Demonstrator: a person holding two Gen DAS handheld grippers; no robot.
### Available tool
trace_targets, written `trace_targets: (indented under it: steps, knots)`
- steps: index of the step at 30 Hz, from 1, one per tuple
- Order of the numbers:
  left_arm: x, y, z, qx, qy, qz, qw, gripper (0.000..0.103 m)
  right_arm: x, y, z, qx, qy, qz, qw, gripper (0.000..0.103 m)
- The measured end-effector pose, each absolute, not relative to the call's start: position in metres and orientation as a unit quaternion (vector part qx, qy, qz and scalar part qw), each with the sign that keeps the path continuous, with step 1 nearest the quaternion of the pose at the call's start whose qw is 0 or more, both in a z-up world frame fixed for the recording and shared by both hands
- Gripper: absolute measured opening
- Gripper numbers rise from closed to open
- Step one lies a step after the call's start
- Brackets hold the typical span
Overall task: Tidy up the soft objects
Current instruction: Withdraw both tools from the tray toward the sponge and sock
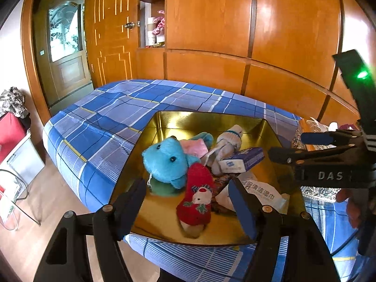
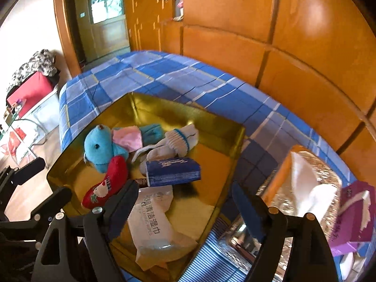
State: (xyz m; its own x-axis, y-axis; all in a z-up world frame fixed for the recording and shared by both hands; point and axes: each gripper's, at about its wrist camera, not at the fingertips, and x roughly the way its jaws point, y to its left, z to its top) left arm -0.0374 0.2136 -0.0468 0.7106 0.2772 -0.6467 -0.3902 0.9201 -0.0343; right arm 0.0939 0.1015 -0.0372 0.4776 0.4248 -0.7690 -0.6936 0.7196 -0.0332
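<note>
A gold box (image 1: 235,119) (image 2: 218,127) sits on the blue plaid bed. In it lie a blue plush bear (image 1: 164,159) (image 2: 98,148), a red Christmas stocking (image 1: 196,199) (image 2: 105,183), white socks (image 1: 229,141) (image 2: 181,138), a pink cloth (image 1: 193,146) (image 2: 128,137), a blue tissue pack (image 1: 242,159) (image 2: 172,171) and a white wet-wipes pack (image 1: 258,193) (image 2: 152,225). My left gripper (image 1: 188,206) is open and empty above the stocking. My right gripper (image 2: 183,209) (image 1: 284,146) is open and empty above the wipes pack.
The bed (image 1: 112,117) (image 2: 164,72) stands against an orange wooden wardrobe (image 1: 211,23). A glittery tissue box (image 2: 307,188) (image 1: 310,129) and a purple pack (image 2: 354,209) lie right of the gold box. A red box (image 1: 11,131) and a wire rack stand on the floor at left.
</note>
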Motion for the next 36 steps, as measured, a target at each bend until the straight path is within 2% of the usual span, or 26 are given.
trace_targets:
  steps: [13,36]
  knots:
    - [-0.037,0.194,-0.044,-0.066,0.333,0.162,0.927,0.073,0.08,0.032,0.005,-0.128,0.321,0.277,0.896,0.083]
    - [-0.031,0.143,-0.022,-0.013,0.32,0.101,0.942,0.073,0.105,-0.139,0.022,-0.031,0.311,0.113,0.943,0.083]
